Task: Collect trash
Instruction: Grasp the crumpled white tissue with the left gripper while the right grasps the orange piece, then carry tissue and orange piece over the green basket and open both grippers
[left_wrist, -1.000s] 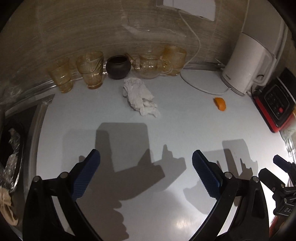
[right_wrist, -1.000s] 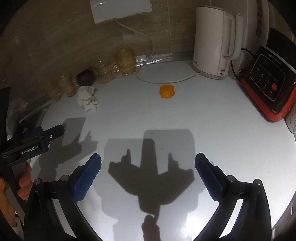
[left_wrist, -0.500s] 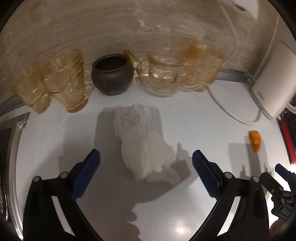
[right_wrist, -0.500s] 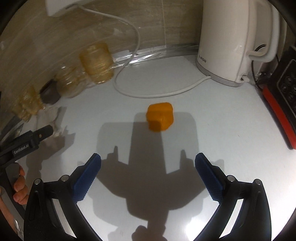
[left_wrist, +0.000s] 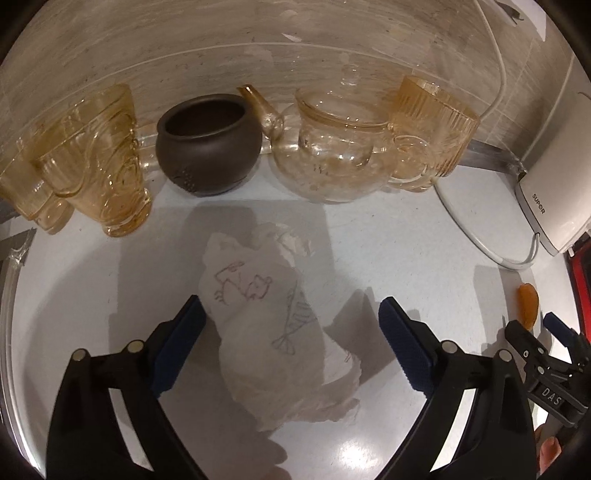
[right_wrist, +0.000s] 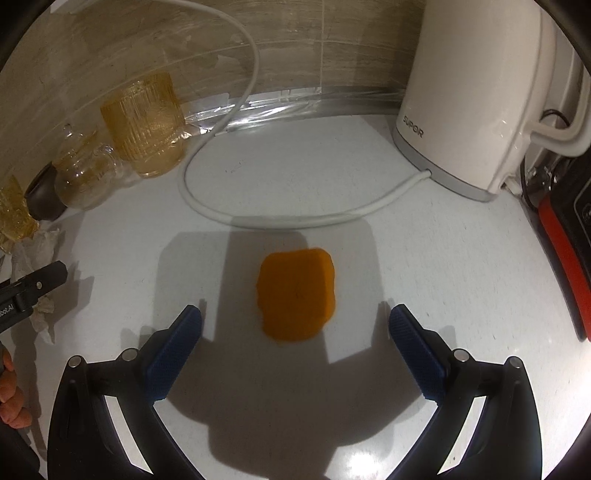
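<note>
A crumpled white tissue (left_wrist: 258, 314) with a faint drawing lies on the white counter (left_wrist: 406, 258). It sits between the fingers of my left gripper (left_wrist: 291, 308), whose jaws are closing. The left pad (left_wrist: 184, 332) is at the tissue's edge and the right pad (left_wrist: 402, 343) stands apart from it. An orange peel (right_wrist: 297, 295) lies flat on the counter just ahead of my right gripper (right_wrist: 295, 314), which is open with its fingertips on either side of the peel's near end. The left wrist view shows the peel (left_wrist: 528, 304) at the far right.
Along the back wall stand amber glasses (left_wrist: 99, 166), a dark pot (left_wrist: 207, 147), a glass teapot (left_wrist: 332, 151) and a ribbed amber glass (right_wrist: 144, 125). A white kettle (right_wrist: 472, 92) with its looping cable (right_wrist: 280, 221) and a red-edged appliance (right_wrist: 561, 243) occupy the right.
Both grippers came forward and down. The tissue now lies between the left fingers, which have narrowed slightly, and the orange peel now reaches between the right fingertips.
</note>
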